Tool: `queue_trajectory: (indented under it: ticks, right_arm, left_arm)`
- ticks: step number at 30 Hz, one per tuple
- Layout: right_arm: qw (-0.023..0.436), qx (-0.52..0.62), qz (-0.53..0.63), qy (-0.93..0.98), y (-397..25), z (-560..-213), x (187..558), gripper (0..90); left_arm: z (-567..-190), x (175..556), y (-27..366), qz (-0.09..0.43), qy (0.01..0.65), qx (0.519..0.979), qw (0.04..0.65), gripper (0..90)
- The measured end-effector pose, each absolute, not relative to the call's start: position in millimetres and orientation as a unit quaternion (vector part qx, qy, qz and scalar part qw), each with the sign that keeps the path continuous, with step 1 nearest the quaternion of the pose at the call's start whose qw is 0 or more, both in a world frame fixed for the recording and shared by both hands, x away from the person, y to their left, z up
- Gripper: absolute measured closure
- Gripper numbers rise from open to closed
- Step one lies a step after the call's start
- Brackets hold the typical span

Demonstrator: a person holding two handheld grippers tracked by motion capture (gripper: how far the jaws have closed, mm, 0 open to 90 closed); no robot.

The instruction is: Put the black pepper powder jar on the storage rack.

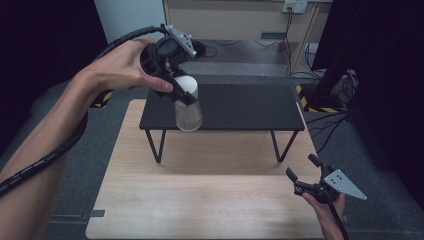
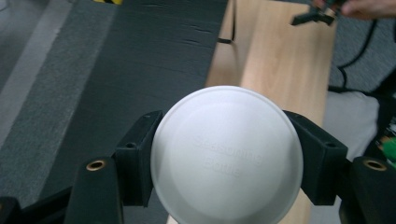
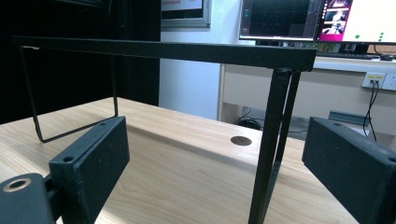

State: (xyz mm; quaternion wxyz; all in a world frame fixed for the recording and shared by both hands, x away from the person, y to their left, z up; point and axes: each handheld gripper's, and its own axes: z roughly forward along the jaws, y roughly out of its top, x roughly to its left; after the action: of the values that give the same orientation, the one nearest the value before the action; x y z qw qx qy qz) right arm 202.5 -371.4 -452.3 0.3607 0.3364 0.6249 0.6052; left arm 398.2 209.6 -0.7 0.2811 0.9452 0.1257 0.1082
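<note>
Bottle [image 2: 227, 156]: white-capped, clear-bodied; held in the air over the front left part of the black shelf [image 1: 240, 107], body hanging past its front edge in the high view. Faint raised lettering on the cap, too soft to read with certainty.

Grip: left gripper [image 1: 184, 95] clamped on the cap from two sides; jaws part-way apart, as wide as the cap, pads pressed flat against its rim in the left gripper view.

Tilt: close to upright in the high view, base lowest.

Step in hand, as judged: carrying the bottle, probably for setting down on the shelf or the table [image 1: 210, 200] beneath.

Doing it well: keep the cap centred between the pads and the squeeze steady, since only the cap is gripped and the body hangs free; hold the base level before lowering; pick a spot well inside the shelf's edge so the base lands whole; lower straight, release only once the base sits flat.

Risk, as judged: smooth round cap, so a slip or swing if tipped or moved fast; base catching the shelf's front edge.

Right gripper [image 1: 306, 178]: low at the table's front right corner, jaws wide apart, holding nothing, touching nothing; aimed at the shelf's right leg [image 3: 273, 140] in the right gripper view.

Shelf: on thin legs across the far half of the table.
</note>
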Motion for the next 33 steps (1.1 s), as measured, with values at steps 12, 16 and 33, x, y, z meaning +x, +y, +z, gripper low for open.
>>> queue_trajectory:
  ticks: [12, 16, 33]
  right_arm:
    - [0.362, 0.337, 0.606, 0.623, -372.9, -452.4, 202.9, 7.3]
    - [0.362, 0.336, 0.606, 0.624, -373.1, -452.4, 202.6, 7.3]
    - [0.362, 0.339, 0.606, 0.622, -374.9, -453.2, 203.0, 7.3]
  left_arm:
    - [-8.5, 433.9, 223.5, 0.141, 0.208, 0.925, 0.283, 33.0]
    - [-16.1, 445.8, 229.0, 0.146, 0.24, 0.915, 0.29, 33.0]
    - [-40.9, 475.2, 239.2, 0.15, 0.289, 0.906, 0.271, 33.0]
